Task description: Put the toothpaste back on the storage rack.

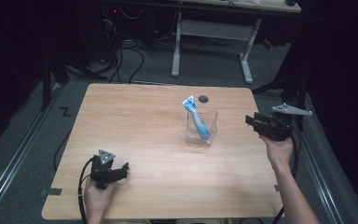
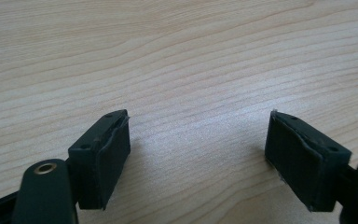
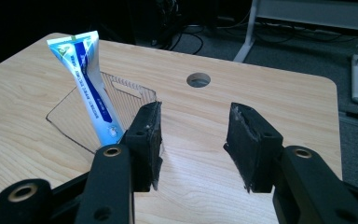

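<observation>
A blue-and-white toothpaste tube (image 1: 196,118) stands tilted in a clear plastic holder (image 1: 210,122) right of the middle of the wooden desk (image 1: 140,121), its flat crimped end up and its lower end down inside the holder. In the right gripper view the toothpaste tube (image 3: 89,84) shows a white body with a broad blue stripe, a green patch near the crimp, and lines of print running along it that are too small to read; the clear plastic holder (image 3: 126,93) has an oblong slot in one wall. A round cable hole (image 1: 203,98) sits in the desk just behind the holder. The right gripper (image 1: 250,123) hovers at the desk's right edge, level with the holder and apart from it, with nothing lying between them; in its own view the right gripper (image 3: 193,140) has its jaws parted about halfway, with nothing between them. The left gripper (image 1: 125,170) lies low at the near left of the desk, well apart from the tube; in its own view the left gripper (image 2: 198,154) has its jaws standing wide over bare wood, holding nothing. Beyond the desk stands a white-legged table frame (image 1: 212,32) among loose cables (image 1: 130,60) on the grey floor.
</observation>
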The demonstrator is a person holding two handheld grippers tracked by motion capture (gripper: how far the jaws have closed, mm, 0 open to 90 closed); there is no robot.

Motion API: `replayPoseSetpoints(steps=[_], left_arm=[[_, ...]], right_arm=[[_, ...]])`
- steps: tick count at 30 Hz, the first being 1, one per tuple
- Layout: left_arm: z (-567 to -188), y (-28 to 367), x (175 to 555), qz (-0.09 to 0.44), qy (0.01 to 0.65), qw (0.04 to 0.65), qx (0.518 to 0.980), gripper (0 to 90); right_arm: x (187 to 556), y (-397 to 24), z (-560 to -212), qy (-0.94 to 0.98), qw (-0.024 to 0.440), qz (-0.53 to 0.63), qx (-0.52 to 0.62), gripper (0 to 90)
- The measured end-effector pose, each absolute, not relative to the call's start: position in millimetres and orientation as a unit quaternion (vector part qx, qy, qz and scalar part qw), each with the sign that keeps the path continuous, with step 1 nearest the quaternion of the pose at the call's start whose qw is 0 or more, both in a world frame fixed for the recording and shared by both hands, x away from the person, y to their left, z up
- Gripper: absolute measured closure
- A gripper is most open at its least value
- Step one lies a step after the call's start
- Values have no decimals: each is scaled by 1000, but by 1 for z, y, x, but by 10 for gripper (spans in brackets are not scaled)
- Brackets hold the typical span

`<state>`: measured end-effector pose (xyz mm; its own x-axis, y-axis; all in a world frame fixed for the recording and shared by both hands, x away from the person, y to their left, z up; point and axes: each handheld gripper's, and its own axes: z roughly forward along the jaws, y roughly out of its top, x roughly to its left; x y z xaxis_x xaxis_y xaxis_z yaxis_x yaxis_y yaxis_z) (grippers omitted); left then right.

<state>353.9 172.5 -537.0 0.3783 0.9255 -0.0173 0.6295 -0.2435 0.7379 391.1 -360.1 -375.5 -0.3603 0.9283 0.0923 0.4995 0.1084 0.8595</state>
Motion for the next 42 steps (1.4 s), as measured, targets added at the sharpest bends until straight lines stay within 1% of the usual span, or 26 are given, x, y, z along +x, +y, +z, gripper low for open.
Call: replayPoseSetpoints(steps=[19,42], left_arm=[[-537,173,354,218,513,338,758,225],[-537,172,354,219,513,338,758,225]], right_arm=[[374,-372,-388,691,242,440,520,544],[360,-379,-413,686,231,436,535,544]])
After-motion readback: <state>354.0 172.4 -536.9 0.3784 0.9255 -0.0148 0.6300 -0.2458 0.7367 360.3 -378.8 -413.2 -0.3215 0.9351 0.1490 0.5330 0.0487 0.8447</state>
